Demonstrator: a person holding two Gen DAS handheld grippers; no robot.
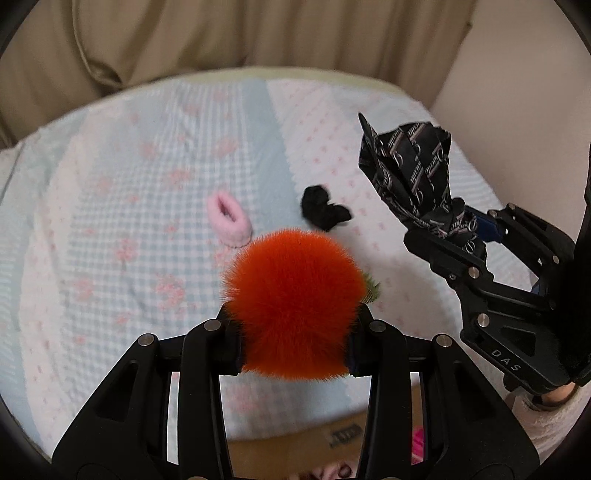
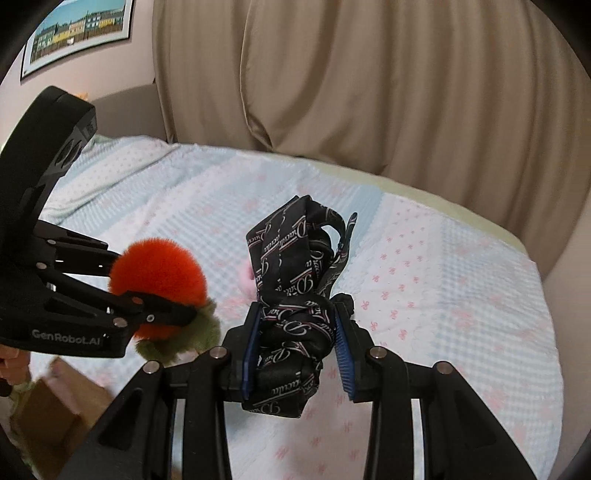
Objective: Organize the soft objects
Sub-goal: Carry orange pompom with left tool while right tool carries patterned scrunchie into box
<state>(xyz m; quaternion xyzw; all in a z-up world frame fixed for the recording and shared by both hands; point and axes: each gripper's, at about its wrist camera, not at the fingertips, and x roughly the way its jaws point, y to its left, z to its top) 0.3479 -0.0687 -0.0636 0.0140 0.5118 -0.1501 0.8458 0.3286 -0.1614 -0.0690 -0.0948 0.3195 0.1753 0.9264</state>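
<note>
Pompom (image 1: 291, 306), fluffy orange, squeezed in my left gripper (image 1: 295, 332). My right gripper (image 2: 297, 354) pinches black patterned scarf (image 2: 295, 280) tight above bed (image 2: 443, 295).

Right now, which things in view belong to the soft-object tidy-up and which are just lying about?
Job:
orange pompom in left gripper
black patterned scarf in right gripper
pink scrunchie
black scrunchie
cardboard box

Lying about:
curtain
wall picture
bedspread

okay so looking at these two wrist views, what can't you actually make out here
- Cardboard box: cut off at both views' bottom edges; contents hidden by gripper frames.
- Pink scrunchie: right wrist view, nearly all behind the patterned black fabric.
- Orange pom-pom: hides the left gripper's pads.
</note>
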